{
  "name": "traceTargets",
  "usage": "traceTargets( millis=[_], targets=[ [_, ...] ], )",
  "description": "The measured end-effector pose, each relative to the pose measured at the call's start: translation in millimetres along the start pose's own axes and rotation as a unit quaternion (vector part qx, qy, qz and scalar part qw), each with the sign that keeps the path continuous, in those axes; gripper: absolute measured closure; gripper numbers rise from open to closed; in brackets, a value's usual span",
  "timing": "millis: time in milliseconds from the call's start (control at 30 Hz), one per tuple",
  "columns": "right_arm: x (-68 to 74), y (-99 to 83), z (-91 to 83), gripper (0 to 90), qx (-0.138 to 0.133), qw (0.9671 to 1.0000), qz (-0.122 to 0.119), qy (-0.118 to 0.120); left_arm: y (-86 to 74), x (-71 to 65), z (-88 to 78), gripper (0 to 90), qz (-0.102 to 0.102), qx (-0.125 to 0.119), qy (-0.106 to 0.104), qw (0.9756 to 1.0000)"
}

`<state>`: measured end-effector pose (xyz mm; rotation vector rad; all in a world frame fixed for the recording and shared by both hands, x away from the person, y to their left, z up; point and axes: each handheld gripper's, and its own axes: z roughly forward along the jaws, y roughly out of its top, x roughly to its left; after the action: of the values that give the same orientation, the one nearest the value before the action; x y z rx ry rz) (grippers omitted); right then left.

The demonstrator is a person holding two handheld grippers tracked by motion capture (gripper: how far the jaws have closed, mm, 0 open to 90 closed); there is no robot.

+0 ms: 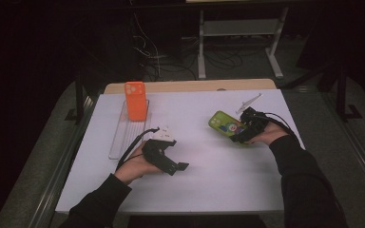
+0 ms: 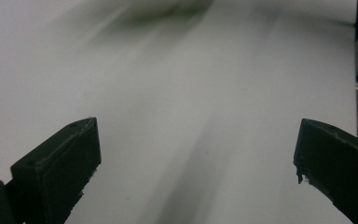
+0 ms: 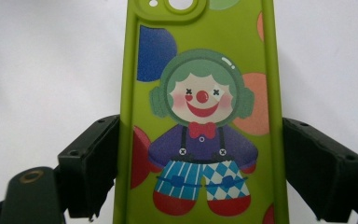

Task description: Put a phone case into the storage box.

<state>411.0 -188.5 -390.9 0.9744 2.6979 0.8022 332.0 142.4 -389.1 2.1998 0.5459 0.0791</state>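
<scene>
The right gripper [image 1: 245,132] has its jaws clamped across the width of the green phone case [image 1: 226,124], one jaw pressed on each long edge, as the right gripper view shows with the clown print [image 3: 200,135] facing the camera and the camera cut-out [image 3: 179,6] pointing away. Gripping by the narrow sides keeps the flat back free and lets the case be carried level or tipped, probably toward the clear tray [image 1: 119,137], where an orange phone case [image 1: 135,100] stands upright at the far end. The green case sits well to the right of that tray, lifted slightly off the white tabletop [image 1: 204,175], judging by its tilt. The left gripper [image 1: 171,164] rests just right of the tray's near end, jaws spread wide with nothing between them, perhaps waiting to steady the tray. Between the tray and the green case the tabletop is bare, so a sideways carry has open room; the tray's raised rim and the standing orange case are the edges to mind.
</scene>
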Motion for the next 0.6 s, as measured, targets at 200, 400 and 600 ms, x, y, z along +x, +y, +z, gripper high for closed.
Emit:
traceTargets(
  millis=[200,400,600],
  targets=[
    [12.6,-1.4,-6.5,15.4,0.003,0.9996,-0.026,0.006,14.7,7.0,-3.8,0.3,0.013,-0.005,-0.007,0.9999],
    [24.5,-1.1,-8.0,15.4,0.0,0.9981,-0.058,0.019,26.8,17.4,-3.0,0.3,0.021,0.001,-0.022,0.9995],
    [39.1,2.5,-7.5,15.4,0.006,0.996,-0.08,0.039,37.2,26.7,-2.0,0.3,0.031,-0.003,-0.035,0.9989]
  ],
)
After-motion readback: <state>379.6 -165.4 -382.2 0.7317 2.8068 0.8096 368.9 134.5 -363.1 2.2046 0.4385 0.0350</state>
